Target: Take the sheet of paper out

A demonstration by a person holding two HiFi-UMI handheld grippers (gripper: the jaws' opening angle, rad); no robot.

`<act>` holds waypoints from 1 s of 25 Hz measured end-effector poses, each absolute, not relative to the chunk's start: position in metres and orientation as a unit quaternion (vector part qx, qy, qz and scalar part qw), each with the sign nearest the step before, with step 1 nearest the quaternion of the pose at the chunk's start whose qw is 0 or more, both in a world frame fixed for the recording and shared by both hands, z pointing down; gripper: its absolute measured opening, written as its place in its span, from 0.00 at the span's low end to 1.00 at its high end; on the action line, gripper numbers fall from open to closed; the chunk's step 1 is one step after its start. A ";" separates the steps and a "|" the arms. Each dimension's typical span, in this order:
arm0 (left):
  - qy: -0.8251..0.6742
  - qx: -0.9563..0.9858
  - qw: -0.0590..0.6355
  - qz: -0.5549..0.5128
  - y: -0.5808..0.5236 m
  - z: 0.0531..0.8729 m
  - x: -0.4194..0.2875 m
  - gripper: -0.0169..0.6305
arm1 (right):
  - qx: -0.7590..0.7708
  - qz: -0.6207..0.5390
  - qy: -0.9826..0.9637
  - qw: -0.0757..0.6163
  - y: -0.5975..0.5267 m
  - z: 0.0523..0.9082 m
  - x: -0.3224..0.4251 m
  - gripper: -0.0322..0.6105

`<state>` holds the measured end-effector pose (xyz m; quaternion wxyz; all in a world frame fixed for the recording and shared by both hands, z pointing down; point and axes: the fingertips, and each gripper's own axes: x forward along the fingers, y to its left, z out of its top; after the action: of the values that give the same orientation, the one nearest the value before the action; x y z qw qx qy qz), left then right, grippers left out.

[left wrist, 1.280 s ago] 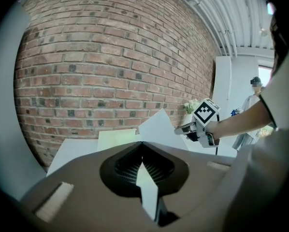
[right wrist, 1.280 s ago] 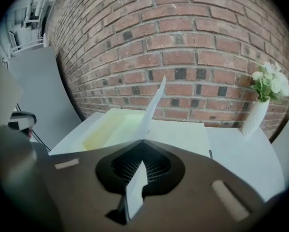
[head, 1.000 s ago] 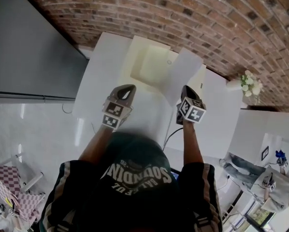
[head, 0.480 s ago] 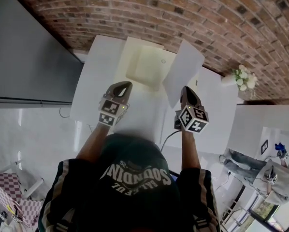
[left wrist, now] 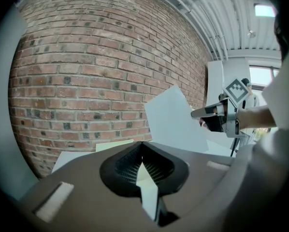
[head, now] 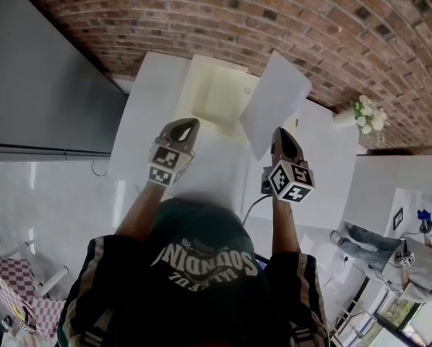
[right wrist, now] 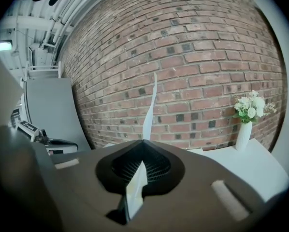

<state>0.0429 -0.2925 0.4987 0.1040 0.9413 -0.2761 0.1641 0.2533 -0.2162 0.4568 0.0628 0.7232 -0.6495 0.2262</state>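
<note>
A white sheet of paper (head: pixel 274 103) hangs in the air above the white table (head: pixel 147 114), pinched at its lower corner by my right gripper (head: pixel 277 133), which is shut on it. In the right gripper view the sheet (right wrist: pixel 150 109) rises edge-on from the closed tips (right wrist: pixel 143 140). A cream folder (head: pixel 217 94) lies open on the table under and left of the sheet. My left gripper (head: pixel 191 123) rests at the folder's near left edge with its jaws shut (left wrist: pixel 141 143) and a pale strip of the folder between them. The left gripper view shows the sheet (left wrist: pixel 176 122).
A brick wall (head: pixel 295 20) runs behind the table. A white vase of flowers (head: pixel 366 119) stands at the table's far right. A grey cabinet (head: pixel 42 71) is on the left. A dark cable (head: pixel 253 204) hangs off the near edge. A person (head: pixel 389 255) sits at lower right.
My right gripper has lifted the sheet, which now stands higher and farther clear of the folder. The left gripper has stayed at the folder's edge.
</note>
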 end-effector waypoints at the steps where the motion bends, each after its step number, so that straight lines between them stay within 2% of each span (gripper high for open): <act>1: -0.277 0.941 0.105 0.163 -0.293 0.499 0.042 0.04 | 0.722 0.226 -0.651 0.065 -0.217 0.458 0.252 0.05; 25: -0.274 0.940 0.114 0.167 -0.308 0.506 0.037 0.04 | 0.711 0.225 -0.661 0.084 -0.234 0.467 0.238 0.05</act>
<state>0.0367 -0.3077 0.5056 0.1137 0.9404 -0.2736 0.1670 0.2377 -0.2340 0.4666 0.0836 0.7111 -0.6608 0.2254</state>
